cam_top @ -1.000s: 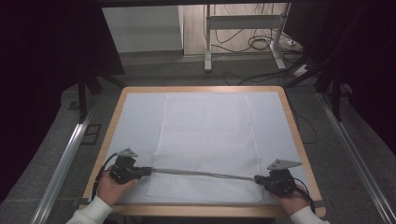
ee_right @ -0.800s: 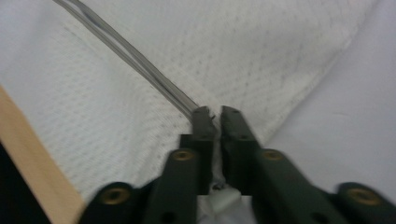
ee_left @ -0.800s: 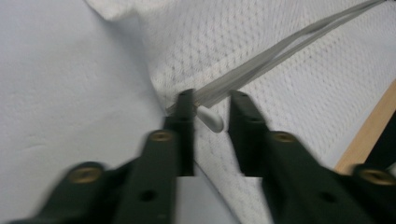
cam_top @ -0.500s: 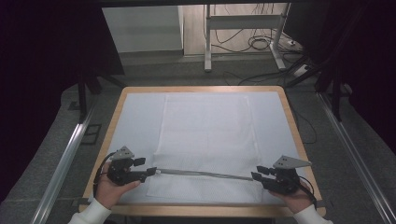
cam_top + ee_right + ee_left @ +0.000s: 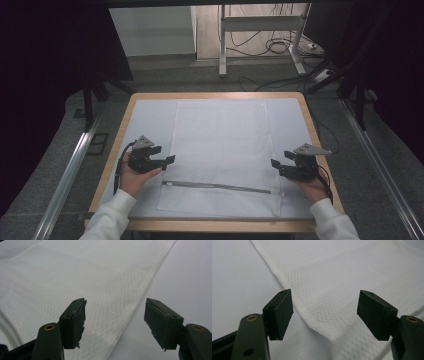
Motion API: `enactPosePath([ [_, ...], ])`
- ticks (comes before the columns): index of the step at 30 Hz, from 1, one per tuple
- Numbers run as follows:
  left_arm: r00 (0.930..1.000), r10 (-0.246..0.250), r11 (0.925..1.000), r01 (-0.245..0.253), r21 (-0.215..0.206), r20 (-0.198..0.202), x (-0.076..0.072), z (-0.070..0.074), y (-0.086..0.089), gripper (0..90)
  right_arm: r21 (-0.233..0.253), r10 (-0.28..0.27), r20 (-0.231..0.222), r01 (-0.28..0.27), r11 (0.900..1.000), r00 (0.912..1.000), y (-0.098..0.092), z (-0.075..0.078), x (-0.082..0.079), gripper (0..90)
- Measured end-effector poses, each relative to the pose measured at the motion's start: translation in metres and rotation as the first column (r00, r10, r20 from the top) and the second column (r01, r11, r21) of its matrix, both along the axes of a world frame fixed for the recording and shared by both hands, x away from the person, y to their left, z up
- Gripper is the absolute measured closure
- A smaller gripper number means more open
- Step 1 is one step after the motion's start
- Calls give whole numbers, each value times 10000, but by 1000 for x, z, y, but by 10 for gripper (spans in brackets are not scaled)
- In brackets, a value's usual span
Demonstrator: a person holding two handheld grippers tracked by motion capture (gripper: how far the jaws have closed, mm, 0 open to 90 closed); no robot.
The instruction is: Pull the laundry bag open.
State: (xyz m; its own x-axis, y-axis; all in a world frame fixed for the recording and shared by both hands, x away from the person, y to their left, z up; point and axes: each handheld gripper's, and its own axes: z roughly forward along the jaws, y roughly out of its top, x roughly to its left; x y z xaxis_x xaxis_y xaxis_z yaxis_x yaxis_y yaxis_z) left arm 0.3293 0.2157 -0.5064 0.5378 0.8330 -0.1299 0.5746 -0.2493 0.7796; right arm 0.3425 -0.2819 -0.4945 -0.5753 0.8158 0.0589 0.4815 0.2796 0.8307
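My left gripper [image 5: 169, 160] hovers with jaws spread wide and empty just off the left edge of the white mesh laundry bag [image 5: 222, 145]; my right gripper [image 5: 275, 164] hangs likewise wide and empty at its right edge. The bag lies flat mid-table [image 5: 120, 125], its zipper [image 5: 220, 186] running across the near end.

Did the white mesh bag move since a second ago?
Yes. The mesh bag now lies flat; its zipper end, lifted before, has dropped near the table's front edge. Both grippers, left and right, hang open beside it.
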Motion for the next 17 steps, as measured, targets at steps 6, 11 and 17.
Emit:
enactPosePath([
  [6, 9997, -130, 9986, 118, 507, 223, -4, -4, 3, 298, -198, 128, 179, -124, 9997, 9998, 4, -4, -8, 327],
  [11, 9994, -40, 9989, 25, 467, 334, -4, -3, 6, 300, -297, 237, 136, -233, 9993, 9996, 6, -7, -9, 324],
  [17, 9992, 91, 9981, -115, 605, 392, -1, -6, 8, 274, -240, 287, 253, -281, 9993, 9993, 6, -6, -10, 296],
])
